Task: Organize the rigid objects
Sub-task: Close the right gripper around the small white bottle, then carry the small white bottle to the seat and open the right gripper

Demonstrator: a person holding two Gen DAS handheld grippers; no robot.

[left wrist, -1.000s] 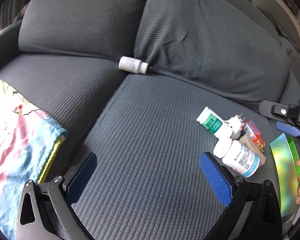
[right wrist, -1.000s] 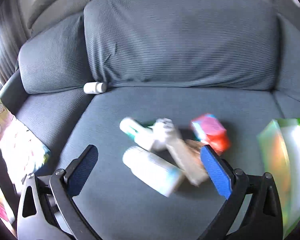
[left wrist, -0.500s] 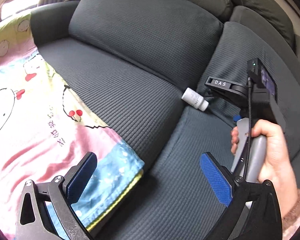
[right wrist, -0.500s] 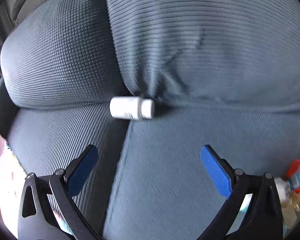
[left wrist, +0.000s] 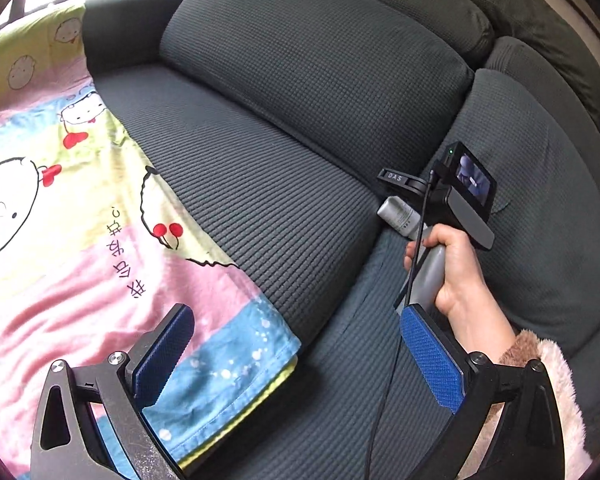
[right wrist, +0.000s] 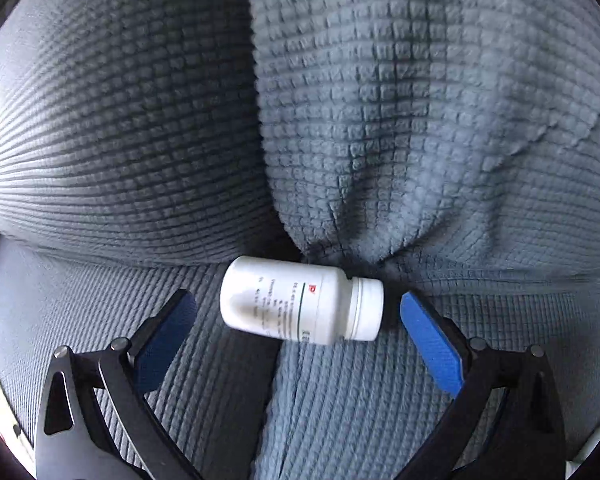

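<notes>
Right tongs [right wrist: 299, 334] are spread wide with the white pill bottle [right wrist: 300, 304] sitting right between the blue pads [right wrist: 430, 346], nothing gripped yet. Bottle's lying on its side on the sofa seat [right wrist: 380, 400], cap to the right, tucked against the crease under the back cushions [right wrist: 420, 120]. I'd push in a bit more so the pads land on the body and not the cap, then squeeze slowly, since it looks like it could roll into that gap. Left tongs [left wrist: 300, 360] are wide and empty too, hanging over the seat by the cartoon blanket [left wrist: 80, 220].
</notes>
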